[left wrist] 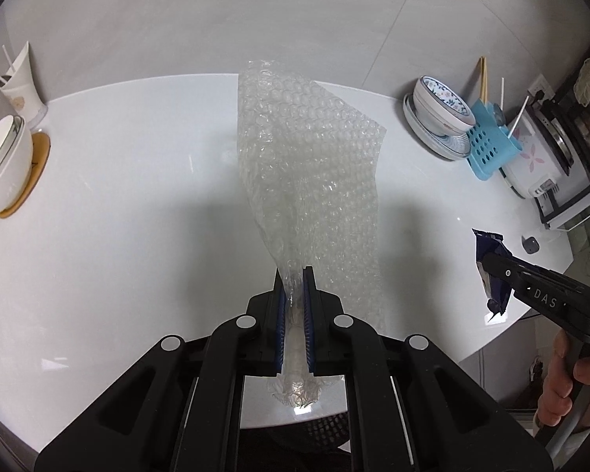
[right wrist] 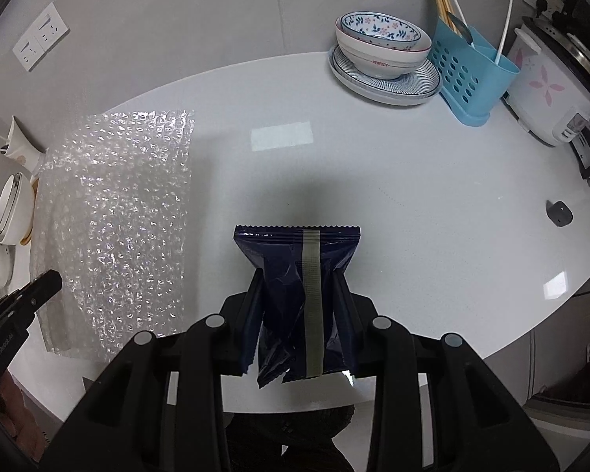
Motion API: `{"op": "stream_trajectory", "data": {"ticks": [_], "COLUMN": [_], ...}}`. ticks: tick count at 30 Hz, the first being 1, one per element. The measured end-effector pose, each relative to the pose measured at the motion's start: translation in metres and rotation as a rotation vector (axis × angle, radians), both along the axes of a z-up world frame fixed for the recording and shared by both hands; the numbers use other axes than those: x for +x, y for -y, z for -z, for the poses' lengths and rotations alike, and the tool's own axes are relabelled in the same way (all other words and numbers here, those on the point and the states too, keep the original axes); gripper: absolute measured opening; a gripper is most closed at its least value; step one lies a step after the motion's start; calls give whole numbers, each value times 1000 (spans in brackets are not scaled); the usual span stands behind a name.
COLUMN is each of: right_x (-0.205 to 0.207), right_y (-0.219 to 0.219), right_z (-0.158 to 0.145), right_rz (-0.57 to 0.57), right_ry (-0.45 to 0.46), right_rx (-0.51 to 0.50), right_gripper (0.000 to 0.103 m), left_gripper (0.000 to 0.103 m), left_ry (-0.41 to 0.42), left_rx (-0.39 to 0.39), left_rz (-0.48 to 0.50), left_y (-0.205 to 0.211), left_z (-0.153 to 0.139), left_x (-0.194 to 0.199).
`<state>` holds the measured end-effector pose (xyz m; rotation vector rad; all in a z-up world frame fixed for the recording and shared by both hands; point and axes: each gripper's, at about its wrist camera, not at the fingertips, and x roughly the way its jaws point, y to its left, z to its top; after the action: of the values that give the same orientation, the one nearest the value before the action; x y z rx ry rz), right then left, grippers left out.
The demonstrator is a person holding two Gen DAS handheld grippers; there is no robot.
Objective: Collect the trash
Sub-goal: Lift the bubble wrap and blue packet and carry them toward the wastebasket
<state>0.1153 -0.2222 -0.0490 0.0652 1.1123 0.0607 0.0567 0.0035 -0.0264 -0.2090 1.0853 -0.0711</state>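
My left gripper [left wrist: 294,275] is shut on a sheet of clear bubble wrap [left wrist: 310,165] and holds it up above the white round table [left wrist: 118,196]. The bubble wrap also shows in the right wrist view [right wrist: 114,220], hanging at the left. My right gripper [right wrist: 299,275] is shut on a dark blue snack wrapper [right wrist: 299,275] with a grey strip down its middle, held above the table's near edge. In the left wrist view the right gripper [left wrist: 487,263] and the wrapper [left wrist: 491,275] show at the right. A dark mesh bin [right wrist: 295,421] lies below the table edge.
Stacked patterned bowls on a plate [right wrist: 385,59], a blue utensil holder [right wrist: 472,74] and a rice cooker [right wrist: 550,82] stand at the back right. White bowls on a wooden coaster [left wrist: 4,165] and a cup with sticks [left wrist: 21,82] stand at the left. A small dark object [right wrist: 559,212] lies at the right.
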Motion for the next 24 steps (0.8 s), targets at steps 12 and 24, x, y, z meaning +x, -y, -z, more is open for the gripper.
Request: {"op": "stream_trajectory", "data": {"ticks": [12, 24], "right_x": [-51, -101], "right_y": [21, 41], "right_z": [1, 12], "right_rz": [-31, -54], "right_ry": [24, 23], "right_rx": [14, 23], "right_gripper": [32, 32], "left_gripper": [7, 7], "left_ry": [14, 10], "left_rx": [1, -2], "left_rz": [10, 8], "left_y": [32, 53], "left_z": [-2, 8], "left_x": [-69, -119]}}
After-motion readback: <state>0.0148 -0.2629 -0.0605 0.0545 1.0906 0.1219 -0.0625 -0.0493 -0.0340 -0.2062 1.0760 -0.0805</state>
